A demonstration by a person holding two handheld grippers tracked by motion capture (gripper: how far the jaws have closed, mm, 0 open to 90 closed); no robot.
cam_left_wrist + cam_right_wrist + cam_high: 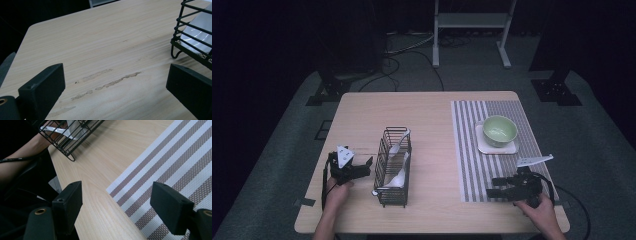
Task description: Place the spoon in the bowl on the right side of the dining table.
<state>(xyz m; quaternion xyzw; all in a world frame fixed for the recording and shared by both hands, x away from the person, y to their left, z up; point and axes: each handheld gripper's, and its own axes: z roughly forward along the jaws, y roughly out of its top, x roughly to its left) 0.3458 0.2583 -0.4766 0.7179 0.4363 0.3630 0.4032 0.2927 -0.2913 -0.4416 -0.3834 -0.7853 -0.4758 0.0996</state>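
Note:
A black wire basket [393, 167] stands mid-table with white spoons [398, 175] lying inside it. My left gripper [362, 167] rests on the wood just left of the basket, its jaws wide apart and empty; in its own view the basket corner [192, 32] sits at the upper right. My right gripper [493, 189] lies low at the near edge of the striped placemat [472, 165], pointing left, jaws open over the mat edge [160, 170] and bare wood with nothing between them. A green bowl [499, 130] sits on a pale square coaster [497, 146] on the mat.
The wooden table [427, 120] has scuffed patches [117, 80] in front of my left gripper. A white frame [472, 30] and dark stands are on the floor beyond the far edge. The person's forearm [22, 152] lies beside the basket.

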